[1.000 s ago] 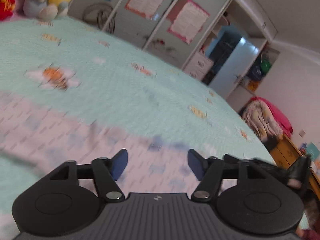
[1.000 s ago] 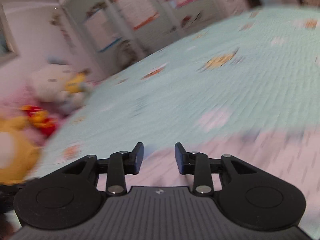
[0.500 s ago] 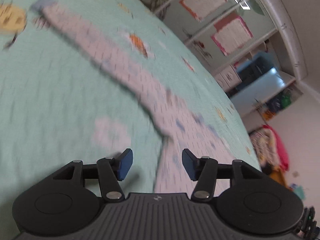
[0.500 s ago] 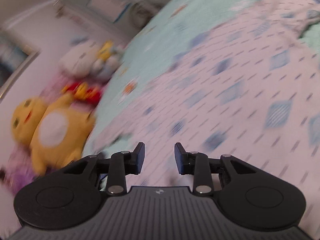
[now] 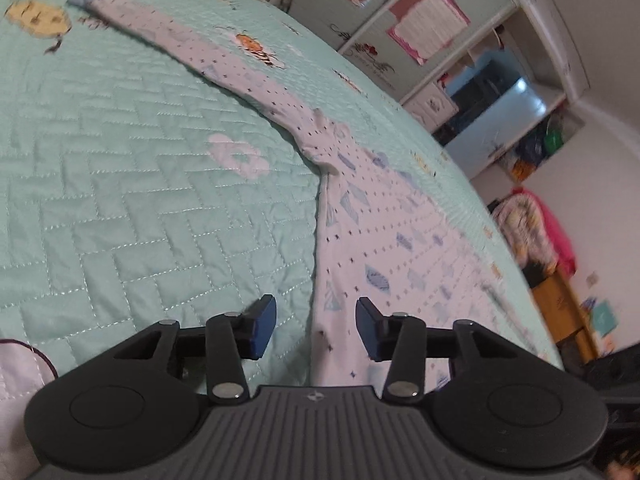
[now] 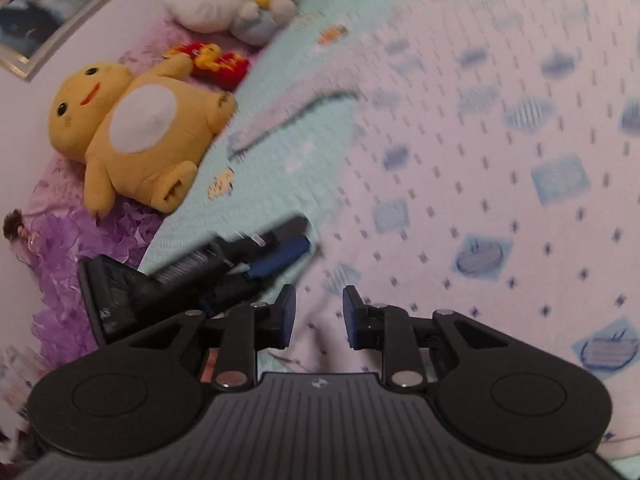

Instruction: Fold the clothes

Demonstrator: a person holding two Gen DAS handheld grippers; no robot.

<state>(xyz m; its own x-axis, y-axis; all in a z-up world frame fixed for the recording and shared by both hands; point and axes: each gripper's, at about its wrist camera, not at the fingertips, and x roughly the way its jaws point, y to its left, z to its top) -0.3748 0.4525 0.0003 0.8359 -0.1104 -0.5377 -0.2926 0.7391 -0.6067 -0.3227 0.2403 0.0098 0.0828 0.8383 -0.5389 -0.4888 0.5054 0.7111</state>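
Both grippers over a patterned garment spread on a bed, jaws closing, nothing pinched yet.

The white garment [image 5: 384, 240] with blue print lies flat on the mint quilted bedspread [image 5: 132, 184], one long sleeve [image 5: 208, 56] stretched away. The left gripper [image 5: 316, 326] straddles the garment's side edge, jaws closing, pads not on the cloth. The right gripper [image 6: 319, 314] sits low over the fabric [image 6: 500, 168], jaws narrow and closing, no visible pinch. The left gripper [image 6: 256, 264] shows beside it. Plush toys [image 6: 132, 132] lie at the bed's head.
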